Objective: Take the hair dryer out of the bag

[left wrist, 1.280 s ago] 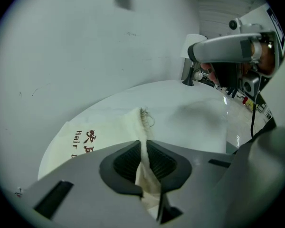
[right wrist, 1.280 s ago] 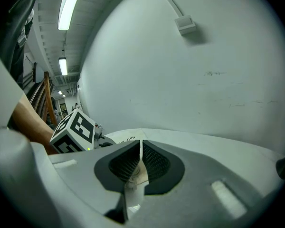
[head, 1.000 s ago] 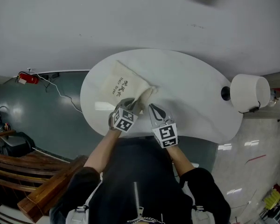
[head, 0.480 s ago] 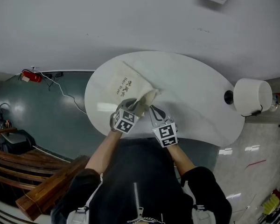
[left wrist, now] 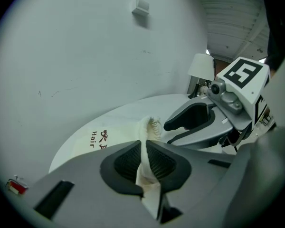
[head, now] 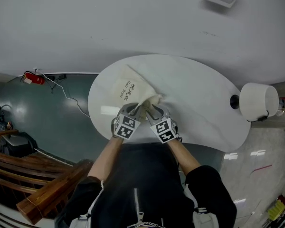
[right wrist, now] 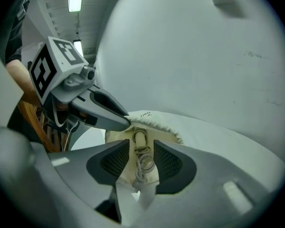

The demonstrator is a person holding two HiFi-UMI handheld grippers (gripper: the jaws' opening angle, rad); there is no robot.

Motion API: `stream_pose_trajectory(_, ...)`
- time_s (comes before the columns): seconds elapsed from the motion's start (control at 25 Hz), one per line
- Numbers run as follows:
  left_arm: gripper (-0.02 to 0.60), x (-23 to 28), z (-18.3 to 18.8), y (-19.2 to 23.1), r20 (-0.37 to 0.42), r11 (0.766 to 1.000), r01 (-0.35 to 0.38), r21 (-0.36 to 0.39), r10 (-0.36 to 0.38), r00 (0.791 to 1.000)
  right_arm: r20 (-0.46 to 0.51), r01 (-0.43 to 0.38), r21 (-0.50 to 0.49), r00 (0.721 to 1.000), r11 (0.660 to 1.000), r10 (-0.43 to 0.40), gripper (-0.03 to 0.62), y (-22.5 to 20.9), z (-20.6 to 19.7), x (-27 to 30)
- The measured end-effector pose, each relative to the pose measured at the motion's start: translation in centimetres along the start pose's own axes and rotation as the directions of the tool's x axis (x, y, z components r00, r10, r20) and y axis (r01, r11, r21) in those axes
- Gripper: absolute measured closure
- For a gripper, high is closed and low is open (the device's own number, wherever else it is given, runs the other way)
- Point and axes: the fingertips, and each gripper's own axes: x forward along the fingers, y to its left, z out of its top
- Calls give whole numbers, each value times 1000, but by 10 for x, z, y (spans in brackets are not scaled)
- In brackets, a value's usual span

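Both at the bag [head: 127,86]: left gripper [left wrist: 145,152] pinches its rim; right gripper [right wrist: 141,148], just opened astride the cord [right wrist: 146,165], should close squarely

Bag [head: 131,90]: off-white woven cloth, matt, soft, wrinkled, frilled at the mouth, dark print on it. Table [head: 199,99]: white, smooth, with a faint sheen. Left gripper [left wrist: 145,148]: matt grey plastic shell; pads [left wrist: 126,161] black, finely ribbed, rubbery look; marker cube [head: 125,126] flat black-and-white print. Lamp shade [head: 259,101], 3 o'clock in head view: white, matt; cloth or paper, can't tell. Wooden furniture [head: 42,189], 8 o'clock: brown, semi-gloss. Floor [head: 256,151], 4 o'clock: glossy, reflective.
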Motion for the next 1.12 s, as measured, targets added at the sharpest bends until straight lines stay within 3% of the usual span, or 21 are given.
stream_pose_trajectory(0.68,545,-8,-2,3,-11,1000,-8,-13,8,1000,-100,-91,-106,992,990,80,348,7,-15,53)
stream_pose_trajectory(1.12,545,-10,-5,4,-27,1000,-6,-19,5,1000,-170,-107,-95,981,990,90,329,3,-39,88)
